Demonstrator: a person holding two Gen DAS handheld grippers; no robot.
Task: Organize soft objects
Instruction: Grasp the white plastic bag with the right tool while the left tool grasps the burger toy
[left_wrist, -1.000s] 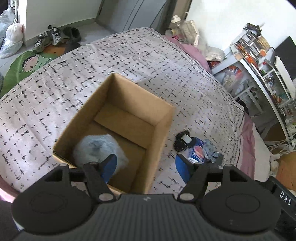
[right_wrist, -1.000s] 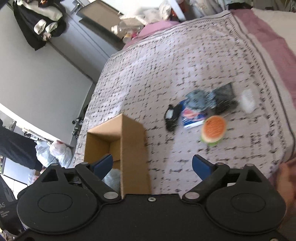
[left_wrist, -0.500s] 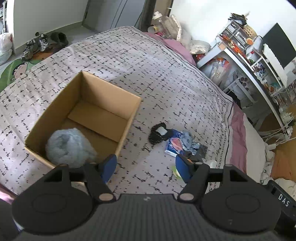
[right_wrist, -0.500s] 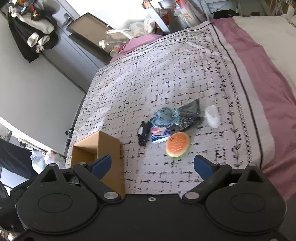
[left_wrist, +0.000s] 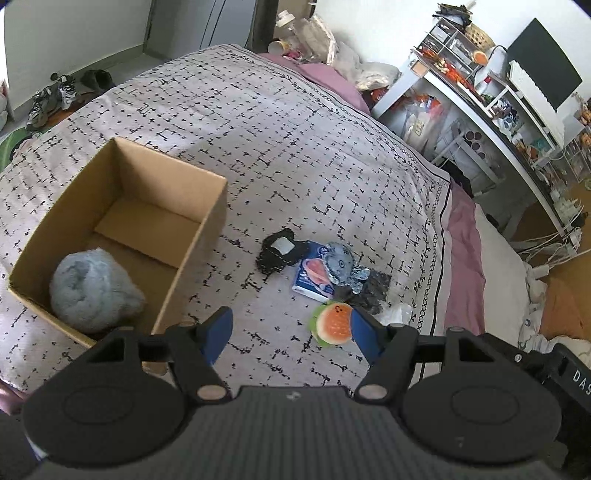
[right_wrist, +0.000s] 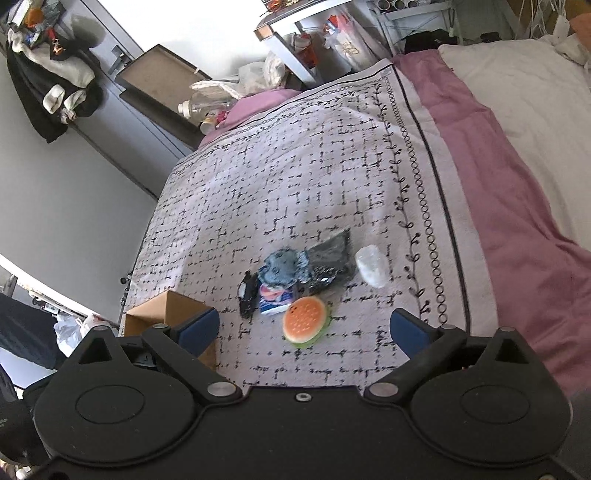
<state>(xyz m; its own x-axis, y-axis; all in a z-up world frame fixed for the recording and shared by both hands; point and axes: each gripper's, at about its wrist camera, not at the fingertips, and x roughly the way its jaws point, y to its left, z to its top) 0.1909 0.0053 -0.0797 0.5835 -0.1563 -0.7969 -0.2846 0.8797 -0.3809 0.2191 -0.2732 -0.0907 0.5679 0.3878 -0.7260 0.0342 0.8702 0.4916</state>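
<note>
A cardboard box (left_wrist: 207, 218) stands open on the patterned bedspread, with a grey fluffy bundle (left_wrist: 92, 291) inside. Right of it lies a small pile: a black pouch (left_wrist: 275, 253), a blue packet (left_wrist: 312, 277), a grey-blue soft toy (left_wrist: 340, 264), a dark glittery bag (left_wrist: 375, 291) and a burger plush (left_wrist: 332, 324). My left gripper (left_wrist: 291, 334) hangs open and empty above the bed, the burger plush just inside its right finger. My right gripper (right_wrist: 304, 330), its jaws opening, hovers empty over the burger plush (right_wrist: 304, 319). A clear bag (right_wrist: 371, 266) lies beside the pile.
The bedspread (right_wrist: 295, 177) ends at a pink sheet (right_wrist: 498, 184) on the right. A cluttered desk and shelves (left_wrist: 480, 92) stand beyond the bed, shoes (left_wrist: 51, 96) on the floor at the far left. The box's corner (right_wrist: 166, 310) shows by my right gripper's left finger.
Both grippers have moved right, from over the box toward the pile. The burger plush now sits between the right gripper's fingers in view, and that gripper's jaws stand wider.
</note>
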